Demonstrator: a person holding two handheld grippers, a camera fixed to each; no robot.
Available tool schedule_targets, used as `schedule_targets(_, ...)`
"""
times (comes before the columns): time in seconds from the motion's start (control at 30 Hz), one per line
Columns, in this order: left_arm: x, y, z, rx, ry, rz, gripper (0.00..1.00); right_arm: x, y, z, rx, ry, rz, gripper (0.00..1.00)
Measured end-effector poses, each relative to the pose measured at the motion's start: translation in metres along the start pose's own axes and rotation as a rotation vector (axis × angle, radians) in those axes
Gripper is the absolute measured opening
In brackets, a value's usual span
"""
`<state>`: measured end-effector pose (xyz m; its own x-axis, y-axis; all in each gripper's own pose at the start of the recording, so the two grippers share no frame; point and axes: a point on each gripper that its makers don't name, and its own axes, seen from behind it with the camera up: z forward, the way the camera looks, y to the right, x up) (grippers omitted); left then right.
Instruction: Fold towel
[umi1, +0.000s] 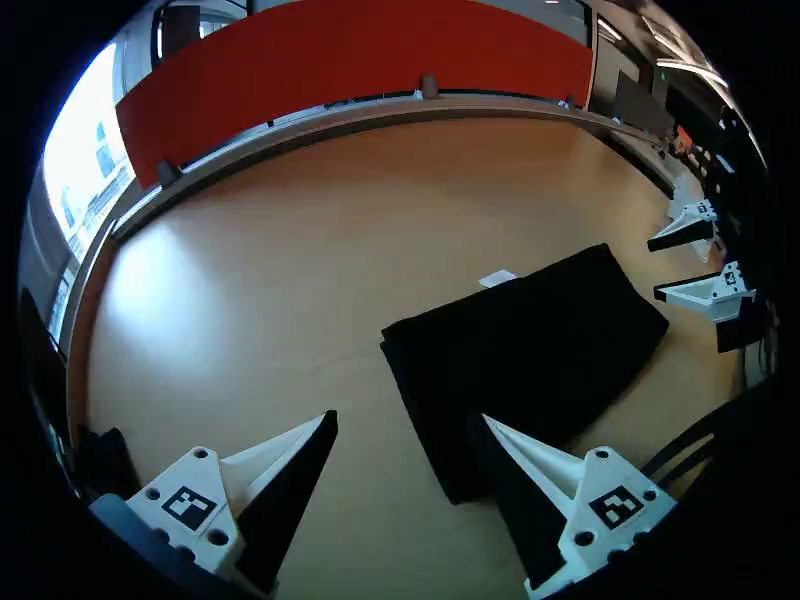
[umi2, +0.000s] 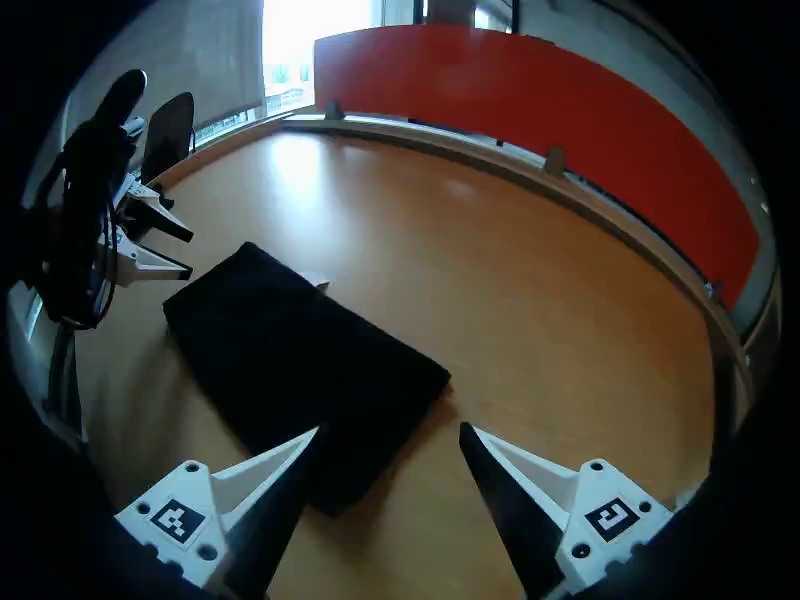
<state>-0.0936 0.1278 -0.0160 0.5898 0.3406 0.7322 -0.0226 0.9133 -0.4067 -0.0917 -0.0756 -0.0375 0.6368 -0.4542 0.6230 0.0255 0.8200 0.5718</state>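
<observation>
Two white fingers of the left tongs (umi1: 408, 417) stand wide apart low in the left gripper view, with nothing held between them; one of those fingers (umi1: 530, 470) overlaps the near edge of the black towel (umi1: 530, 345), though contact cannot be told; the towel lies folded and flat on the wooden tabletop (umi1: 300, 270), a small white tag (umi1: 497, 278) showing at its far edge; beyond the towel's far end, at the right of this view, the right tongs (umi1: 655, 268) are also apart and clear of the cloth; a red partition (umi1: 350, 70) runs along the tabletop's far side. In the right gripper view the right tongs (umi2: 390, 428) are spread open and empty, one finger (umi2: 275, 480) crossing the towel's (umi2: 300, 360) near corner; the towel lies at a slant on the tabletop (umi2: 520, 300); the left tongs (umi2: 190, 256) sit just beside its far end, apart; a dark chair (umi2: 165, 130) stands behind them.
</observation>
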Motion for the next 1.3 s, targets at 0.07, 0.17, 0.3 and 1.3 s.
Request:
schedule_targets(0.07, -0.005, 0.002, -0.004, 0.0, -0.001, -0.01, 0.96, -0.005, -0.003, -0.004, -0.001, -0.001, 0.005, 0.99)
schedule_targets(0.17, -0.014, 0.005, -0.01, -0.001, -0.003, -0.024, 0.96, -0.012, -0.008, -0.011, -0.001, -0.003, 0.014, 0.99)
schedule_targets(0.3, -0.027, 0.01, -0.017, -0.002, -0.009, -0.042, 0.96, -0.021, -0.014, -0.018, 0.0, -0.005, 0.024, 0.99)
schedule_targets(1.3, -0.076, 0.011, -0.053, 0.059, 0.018, -0.155, 0.96, -0.043, -0.032, -0.025, 0.073, -0.015, -0.018, 0.96)
